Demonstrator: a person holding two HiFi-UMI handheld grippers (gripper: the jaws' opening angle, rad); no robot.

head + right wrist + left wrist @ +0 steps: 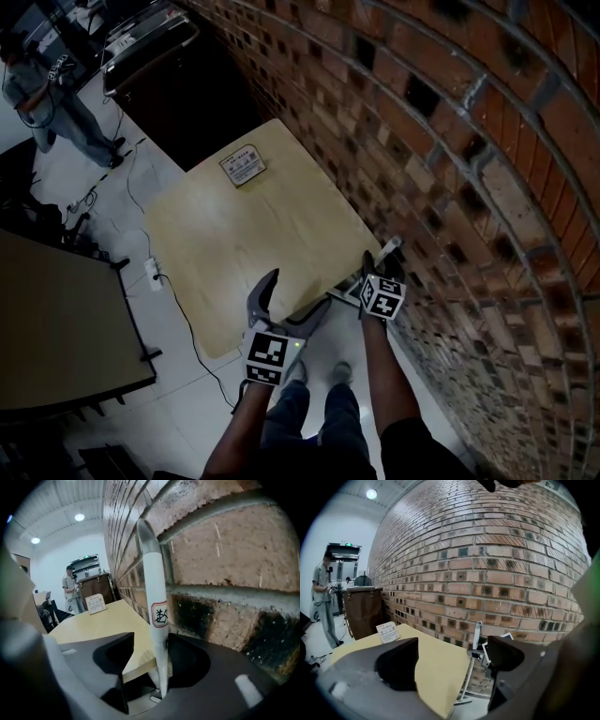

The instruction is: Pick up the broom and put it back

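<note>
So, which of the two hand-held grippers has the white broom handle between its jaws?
The right hand-held gripper: the broom handle stands between its jaws. The left hand-held gripper has open jaws with nothing between them.

Broom handle (152,573): white — its label (160,615) red-bordered, dark mark.
Table (234,234): pale yellow wood.
Brick wall (469,141): red-brown, dark bricks scattered — grey mortar.
Floor (183,408): white.

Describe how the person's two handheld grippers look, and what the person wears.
The left gripper and the right gripper each have two dark grey, curved jaws and a cube of black-and-white square markers. A green light glows by the left cube. No sleeves reach the forearms; the person wears a dark top, blue jeans and light shoes.
</note>
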